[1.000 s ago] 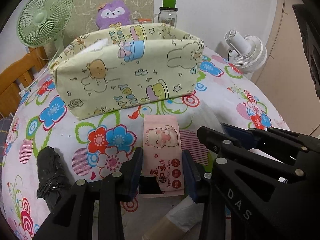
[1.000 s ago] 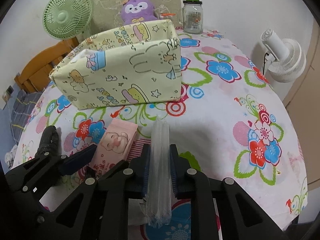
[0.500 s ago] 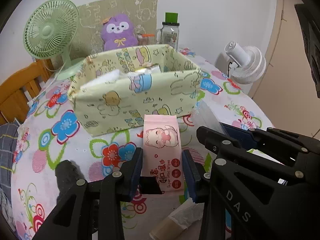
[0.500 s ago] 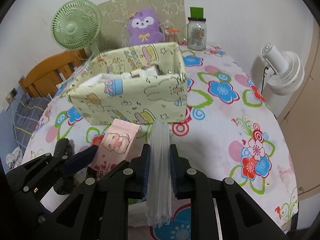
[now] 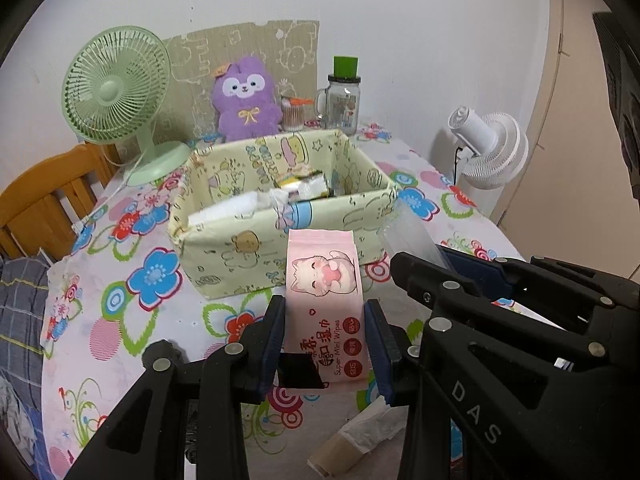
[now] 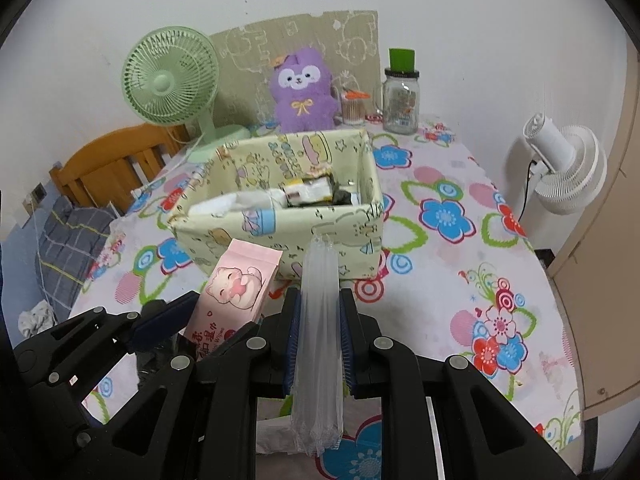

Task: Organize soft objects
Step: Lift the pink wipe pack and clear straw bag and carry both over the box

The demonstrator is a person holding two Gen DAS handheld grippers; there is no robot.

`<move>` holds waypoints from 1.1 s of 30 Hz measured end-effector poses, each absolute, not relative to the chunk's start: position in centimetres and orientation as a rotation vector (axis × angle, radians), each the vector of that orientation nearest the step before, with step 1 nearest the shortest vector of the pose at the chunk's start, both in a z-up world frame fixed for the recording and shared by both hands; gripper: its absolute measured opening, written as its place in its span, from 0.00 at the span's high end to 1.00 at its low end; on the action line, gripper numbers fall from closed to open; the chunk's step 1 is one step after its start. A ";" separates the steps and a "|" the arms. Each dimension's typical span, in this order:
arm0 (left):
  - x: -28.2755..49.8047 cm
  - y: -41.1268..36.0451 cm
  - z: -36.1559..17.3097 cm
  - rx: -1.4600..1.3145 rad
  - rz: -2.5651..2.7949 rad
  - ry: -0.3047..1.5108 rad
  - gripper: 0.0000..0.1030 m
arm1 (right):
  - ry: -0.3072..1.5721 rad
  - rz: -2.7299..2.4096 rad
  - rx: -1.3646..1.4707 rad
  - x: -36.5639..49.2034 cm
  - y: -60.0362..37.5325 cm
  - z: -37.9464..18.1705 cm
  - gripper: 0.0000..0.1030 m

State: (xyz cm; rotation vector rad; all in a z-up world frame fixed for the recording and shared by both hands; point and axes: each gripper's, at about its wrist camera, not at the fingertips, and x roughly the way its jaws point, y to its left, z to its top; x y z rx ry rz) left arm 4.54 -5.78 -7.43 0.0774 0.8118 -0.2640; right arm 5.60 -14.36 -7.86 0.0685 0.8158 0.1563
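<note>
My left gripper [image 5: 325, 344] is shut on a pink wet-wipes pack [image 5: 324, 300] with a cat picture, held above the table in front of the box. The pack also shows in the right wrist view [image 6: 234, 292]. My right gripper [image 6: 319, 342] is shut on a clear plastic packet [image 6: 318, 344], held upright; it shows in the left wrist view [image 5: 408, 230] too. The pale yellow cartoon fabric box [image 5: 224, 248] [image 6: 336, 236] stands ahead of both grippers, open on top, with white tissue packs and other small packs inside.
A green desk fan [image 5: 116, 96], a purple plush toy [image 5: 246, 100], a glass jar with a green lid [image 5: 342, 100] and a white fan [image 5: 492, 148] stand behind and right of the box. A paper-wrapped roll [image 5: 352, 444] lies under the grippers. A wooden chair [image 5: 40, 200] stands left.
Both grippers have risen and pulled back with their packs still held. The box now sits lower and farther in view, so its inside shows.
</note>
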 end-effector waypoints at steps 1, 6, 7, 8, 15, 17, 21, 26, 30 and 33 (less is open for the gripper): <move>4.5 -5.7 -7.2 0.076 -0.263 0.807 0.61 | 0.810 0.157 0.068 5.5 -14.3 -7.6 0.79; 4.1 -5.6 -5.9 0.074 -0.259 0.781 0.61 | 0.784 0.163 0.067 5.0 -14.3 -6.4 0.79; 4.0 -5.6 -5.7 0.073 -0.261 0.775 0.61 | 0.780 0.165 0.067 5.0 -14.3 -6.2 0.79; 3.9 -5.6 -5.4 0.073 -0.264 0.771 0.61 | 0.774 0.167 0.067 4.9 -14.3 -5.8 0.79; 3.5 -5.4 -3.9 0.070 -0.267 0.738 0.61 | 0.742 0.171 0.063 4.5 -14.1 -4.3 0.79; 3.4 -5.3 -3.5 0.071 -0.269 0.729 0.61 | 0.734 0.171 0.061 4.5 -14.1 -3.9 0.79; 3.3 -5.1 -2.9 0.068 -0.279 0.710 0.61 | 0.717 0.169 0.058 4.3 -14.0 -3.2 0.79; 3.5 -5.1 -2.2 0.075 -0.282 0.697 0.61 | 0.703 0.160 0.056 4.4 -13.9 -2.5 0.79; 3.8 -5.0 -1.7 0.080 -0.284 0.685 0.61 | 0.693 0.161 0.057 4.8 -13.7 -2.0 0.79; 4.3 -5.0 -1.5 0.081 -0.284 0.679 0.61 | 0.687 0.163 0.057 5.2 -13.6 -1.7 0.79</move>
